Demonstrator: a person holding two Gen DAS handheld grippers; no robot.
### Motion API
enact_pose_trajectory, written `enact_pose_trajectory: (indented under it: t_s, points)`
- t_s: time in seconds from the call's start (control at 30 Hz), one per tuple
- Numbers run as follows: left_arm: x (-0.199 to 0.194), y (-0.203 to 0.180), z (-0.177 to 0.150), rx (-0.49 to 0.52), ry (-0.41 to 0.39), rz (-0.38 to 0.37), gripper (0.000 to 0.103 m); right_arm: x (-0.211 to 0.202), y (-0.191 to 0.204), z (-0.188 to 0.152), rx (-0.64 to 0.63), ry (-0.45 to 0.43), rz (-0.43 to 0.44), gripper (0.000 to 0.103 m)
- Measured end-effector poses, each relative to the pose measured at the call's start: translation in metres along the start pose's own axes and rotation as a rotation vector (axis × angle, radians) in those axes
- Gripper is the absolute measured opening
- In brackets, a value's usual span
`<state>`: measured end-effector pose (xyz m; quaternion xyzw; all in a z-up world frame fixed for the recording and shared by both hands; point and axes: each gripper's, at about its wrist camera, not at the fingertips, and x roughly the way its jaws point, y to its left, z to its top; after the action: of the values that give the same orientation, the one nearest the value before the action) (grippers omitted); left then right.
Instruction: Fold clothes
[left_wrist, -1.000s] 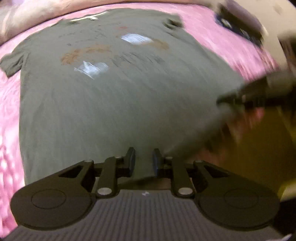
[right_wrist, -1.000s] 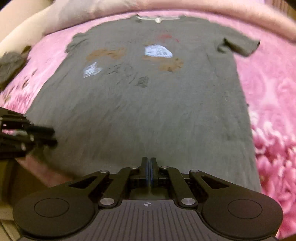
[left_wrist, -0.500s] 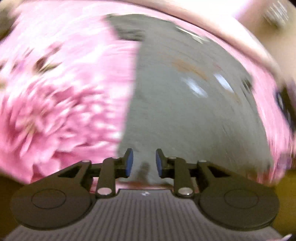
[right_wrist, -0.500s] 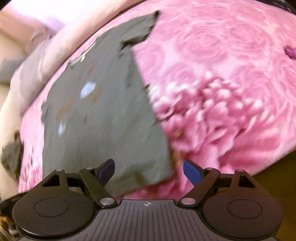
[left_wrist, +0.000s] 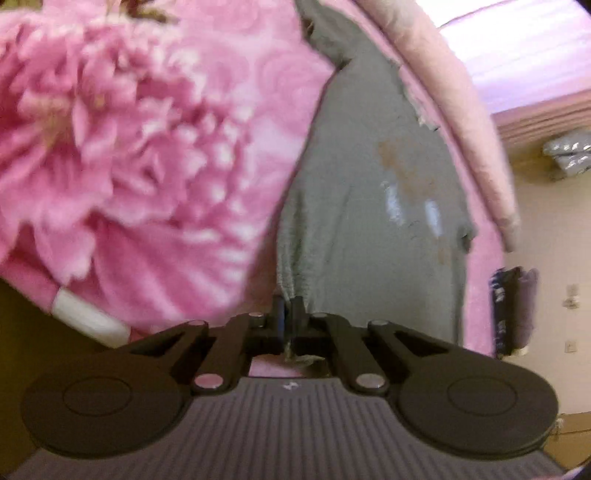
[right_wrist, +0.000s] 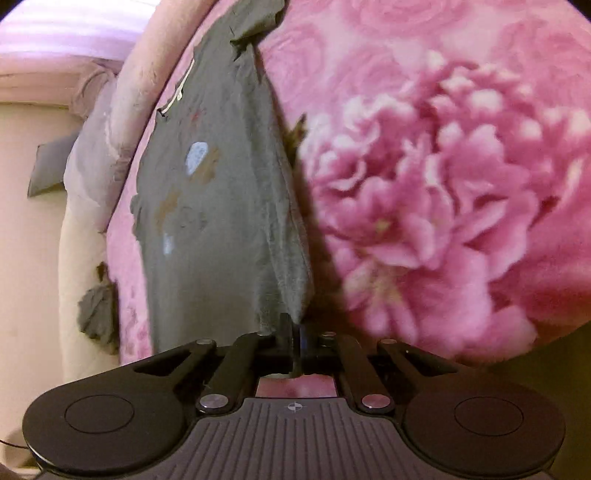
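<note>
The shirt (left_wrist: 354, 206) (right_wrist: 218, 221), grey with a blurred chest print, is spread on a pink floral blanket (left_wrist: 122, 147) (right_wrist: 443, 177) and is gripped at both hem corners near the blanket's front edge: the left gripper (left_wrist: 287, 308) and the right gripper (right_wrist: 294, 328) are each clenched on bunched fabric. The pinched corners are largely hidden between the fingers. A pale wall (left_wrist: 546, 229) is seen beyond the blanket, and a crumpled grey cloth (right_wrist: 96, 310) lies at its edge.
</note>
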<state>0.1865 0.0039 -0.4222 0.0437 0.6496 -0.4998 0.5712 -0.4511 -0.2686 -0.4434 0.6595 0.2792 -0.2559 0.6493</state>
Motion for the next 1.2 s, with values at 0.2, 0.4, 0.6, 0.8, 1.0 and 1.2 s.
enact_pose_trajectory:
  t_s: [0.2,0.4,0.6,0.8,1.0,1.2]
  points:
    - [0.020,-0.014,-0.006,0.265,0.039,0.248,0.004,-0.006,0.010,0.011,-0.057,-0.023,-0.333,0.002]
    - [0.012,-0.053,-0.026,0.489,0.065,0.432,0.016,-0.003,0.056,-0.007,-0.323,-0.034,-0.597,0.064]
    - [0.031,-0.120,-0.017,0.584,-0.093,0.374,0.018,0.022,0.136,-0.026,-0.626,-0.249,-0.590,0.064]
    - [0.103,-0.149,-0.044,0.661,-0.062,0.360,0.020,0.116,0.155,-0.056,-0.807,-0.224,-0.675,0.064]
    - [0.080,-0.132,-0.091,0.678,0.015,0.419,0.020,0.082,0.115,-0.090,-0.691,-0.081,-0.728,0.064]
    - [0.062,-0.146,-0.062,0.631,-0.099,0.383,0.022,0.062,0.155,-0.068,-0.716,-0.216,-0.659,0.064]
